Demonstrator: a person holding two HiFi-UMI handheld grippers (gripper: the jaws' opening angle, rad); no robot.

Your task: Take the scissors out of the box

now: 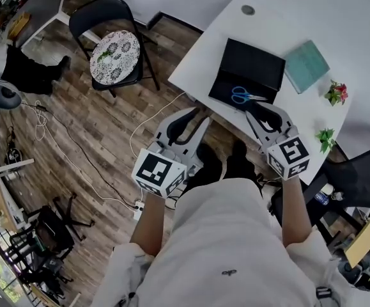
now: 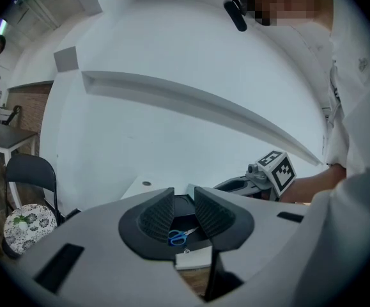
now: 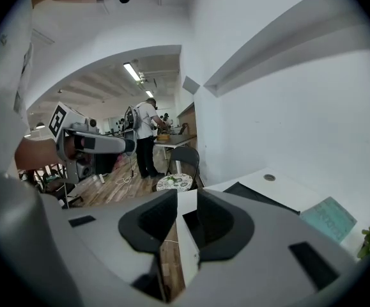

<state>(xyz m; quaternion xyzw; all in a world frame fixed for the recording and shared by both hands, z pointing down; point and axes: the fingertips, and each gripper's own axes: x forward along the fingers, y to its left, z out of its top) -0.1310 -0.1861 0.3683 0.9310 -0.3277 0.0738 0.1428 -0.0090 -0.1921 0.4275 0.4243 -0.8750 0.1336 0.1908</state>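
Observation:
A black box (image 1: pixel 252 61) lies open on the white table (image 1: pixel 204 56). Blue-handled scissors (image 1: pixel 241 96) lie in its near half. My right gripper (image 1: pixel 263 109) stands open and empty at the table's front edge, its tips just short of the scissors. My left gripper (image 1: pixel 192 118) is open and empty too, lower left of the box, off the table's edge above the floor. In the left gripper view the scissors (image 2: pixel 179 236) show far off between the open jaws of the left gripper (image 2: pixel 183 213). The right gripper (image 3: pixel 186 217) points at the table's corner (image 3: pixel 186 203), with the box (image 3: pixel 261 197) to its right.
A teal book (image 1: pixel 307 66) lies right of the box, with small flower sprigs (image 1: pixel 336 93) beyond it. A black chair with a patterned cushion (image 1: pixel 115 54) stands left of the table. A cable (image 1: pixel 153 117) runs across the wooden floor. A black office chair (image 1: pixel 363 178) is at the right.

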